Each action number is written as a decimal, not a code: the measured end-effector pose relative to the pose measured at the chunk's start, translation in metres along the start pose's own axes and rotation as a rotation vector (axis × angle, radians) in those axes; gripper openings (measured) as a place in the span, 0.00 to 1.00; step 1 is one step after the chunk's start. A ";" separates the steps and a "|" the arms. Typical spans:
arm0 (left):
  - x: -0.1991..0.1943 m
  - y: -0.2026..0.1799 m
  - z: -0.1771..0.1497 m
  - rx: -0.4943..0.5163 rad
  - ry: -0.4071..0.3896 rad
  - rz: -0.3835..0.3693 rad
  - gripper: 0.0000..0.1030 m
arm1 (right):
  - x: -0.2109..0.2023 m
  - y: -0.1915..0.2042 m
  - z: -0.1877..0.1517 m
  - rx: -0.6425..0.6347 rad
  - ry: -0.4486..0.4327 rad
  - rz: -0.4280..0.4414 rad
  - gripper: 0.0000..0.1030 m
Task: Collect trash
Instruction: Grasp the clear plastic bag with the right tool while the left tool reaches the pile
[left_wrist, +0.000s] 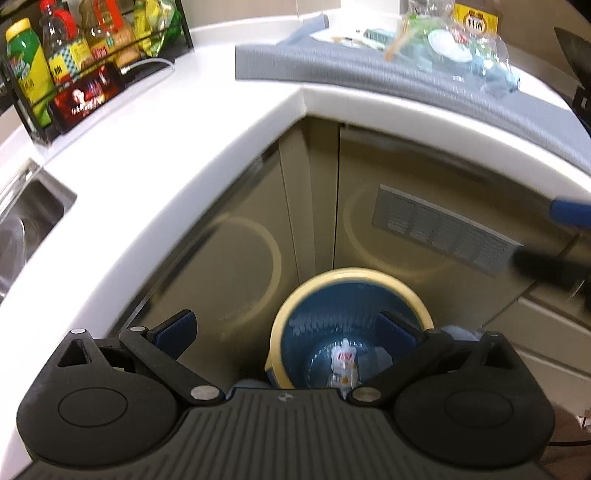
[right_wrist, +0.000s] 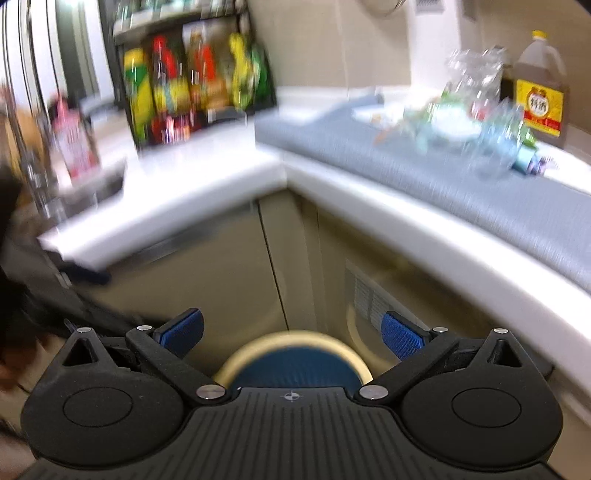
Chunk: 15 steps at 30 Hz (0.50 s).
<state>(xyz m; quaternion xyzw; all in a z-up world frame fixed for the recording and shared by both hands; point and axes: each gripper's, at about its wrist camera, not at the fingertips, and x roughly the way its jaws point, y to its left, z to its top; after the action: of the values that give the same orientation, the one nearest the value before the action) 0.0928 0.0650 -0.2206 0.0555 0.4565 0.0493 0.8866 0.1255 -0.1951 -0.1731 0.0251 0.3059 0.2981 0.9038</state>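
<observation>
A round trash bin (left_wrist: 349, 325) with a cream rim and blue liner stands on the floor in the cabinet corner; a white and red wrapper (left_wrist: 343, 363) lies at its bottom. My left gripper (left_wrist: 286, 332) hangs open above the bin with nothing between its fingers. In the right wrist view the same bin (right_wrist: 293, 360) shows blurred below my right gripper (right_wrist: 291, 332), which is open and holds nothing. Crumpled clear plastic trash (left_wrist: 476, 55) lies on the grey mat (left_wrist: 332, 70) on the counter, seen also as plastic trash (right_wrist: 480, 122) on the mat (right_wrist: 369, 162).
The white L-shaped counter (left_wrist: 166, 155) wraps the corner. A black rack of bottles (left_wrist: 85, 55) stands at the back left, a steel sink (left_wrist: 26, 221) at the far left. A brown bottle (right_wrist: 539, 88) stands by the wall. The other gripper's blue pad (left_wrist: 570, 214) shows at right.
</observation>
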 end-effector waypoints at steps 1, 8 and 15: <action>-0.002 0.000 0.004 -0.002 -0.007 -0.001 1.00 | -0.004 -0.005 0.009 0.009 -0.037 -0.001 0.99; -0.015 -0.003 0.035 0.000 -0.072 0.000 1.00 | 0.001 -0.050 0.076 -0.047 -0.248 -0.204 1.00; -0.020 0.001 0.041 -0.007 -0.078 0.002 1.00 | 0.064 -0.136 0.118 0.143 -0.245 -0.409 1.00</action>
<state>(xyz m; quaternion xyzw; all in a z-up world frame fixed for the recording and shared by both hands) 0.1150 0.0613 -0.1804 0.0545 0.4213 0.0495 0.9039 0.3043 -0.2552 -0.1430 0.0625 0.2130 0.0813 0.9717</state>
